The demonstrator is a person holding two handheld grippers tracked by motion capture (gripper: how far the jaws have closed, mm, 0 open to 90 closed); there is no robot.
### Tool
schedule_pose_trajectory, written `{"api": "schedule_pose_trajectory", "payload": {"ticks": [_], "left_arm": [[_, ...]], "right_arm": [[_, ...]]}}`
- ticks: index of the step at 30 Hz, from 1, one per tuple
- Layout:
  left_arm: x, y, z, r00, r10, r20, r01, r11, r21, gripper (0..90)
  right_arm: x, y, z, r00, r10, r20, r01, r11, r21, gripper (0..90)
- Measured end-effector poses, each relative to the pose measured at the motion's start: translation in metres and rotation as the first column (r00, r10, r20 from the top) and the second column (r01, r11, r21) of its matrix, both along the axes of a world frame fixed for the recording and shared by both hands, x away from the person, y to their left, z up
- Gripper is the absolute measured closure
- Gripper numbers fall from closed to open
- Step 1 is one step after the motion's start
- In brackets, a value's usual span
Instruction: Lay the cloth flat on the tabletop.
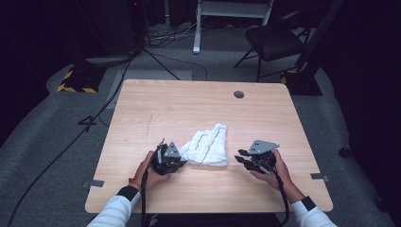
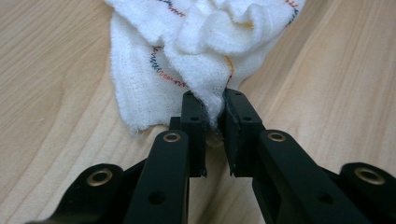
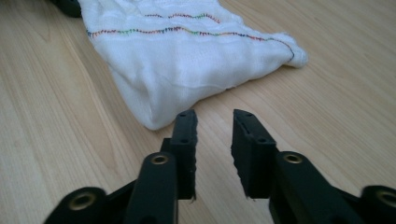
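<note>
A white cloth (image 1: 207, 144) with coloured zigzag stitching lies crumpled on the wooden table (image 1: 198, 106), near its front middle. My left gripper (image 1: 176, 158) is at the cloth's left corner, and in the left gripper view its jaws are shut on a bunched fold of the cloth (image 2: 205, 70), the gripper (image 2: 214, 109) pinching the fabric between the tips. My right gripper (image 1: 242, 156) sits just right of the cloth, apart from it. In the right gripper view that gripper (image 3: 214, 116) stands open, with the cloth's near edge (image 3: 187, 65) a short way ahead.
A round cable hole (image 1: 239, 94) is in the table's far right part. Beyond the table stand a black chair (image 1: 274, 40) and a white frame (image 1: 227, 14), with cables (image 1: 94, 118) across the grey floor. Tape tabs (image 1: 95, 183) mark the table's front corners.
</note>
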State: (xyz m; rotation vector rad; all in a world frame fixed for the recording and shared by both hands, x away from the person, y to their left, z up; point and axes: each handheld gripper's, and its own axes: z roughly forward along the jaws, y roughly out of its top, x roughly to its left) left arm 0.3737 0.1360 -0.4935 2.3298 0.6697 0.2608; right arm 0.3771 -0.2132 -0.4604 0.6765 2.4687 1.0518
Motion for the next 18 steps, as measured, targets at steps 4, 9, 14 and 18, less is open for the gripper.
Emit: {"api": "schedule_pose_trajectory", "payload": {"ticks": [4, 9, 14, 18], "left_arm": [[-0.003, -0.002, 0.001, 0.9999, -0.017, -0.001, 0.017, 0.9998, 0.012, 79.5], [-0.003, -0.002, 0.001, 0.9999, -0.011, -0.009, 0.011, 0.9999, 0.003, 79.6], [-0.003, -0.002, 0.001, 0.9999, -0.01, -0.011, 0.01, 0.9999, 0.001, 79.6], [-0.002, -0.001, 0.0, 0.9998, -0.012, -0.015, 0.011, 0.9999, -0.006, 79.7]], "right_arm": [[-0.003, 0.016, 0.001, 0.9983, 0.055, 0.019, -0.055, 0.9984, 0.011, 59.0], [-0.007, 0.048, 0.004, 0.9884, 0.143, 0.05, -0.145, 0.9891, 0.027, 50.2], [-0.006, 0.073, 0.0, 0.9803, 0.193, 0.043, -0.193, 0.981, 0.013, 46.3], [-0.007, 0.103, -0.01, 0.968, 0.25, 0.023, -0.25, 0.9682, -0.015, 45.1]]}}
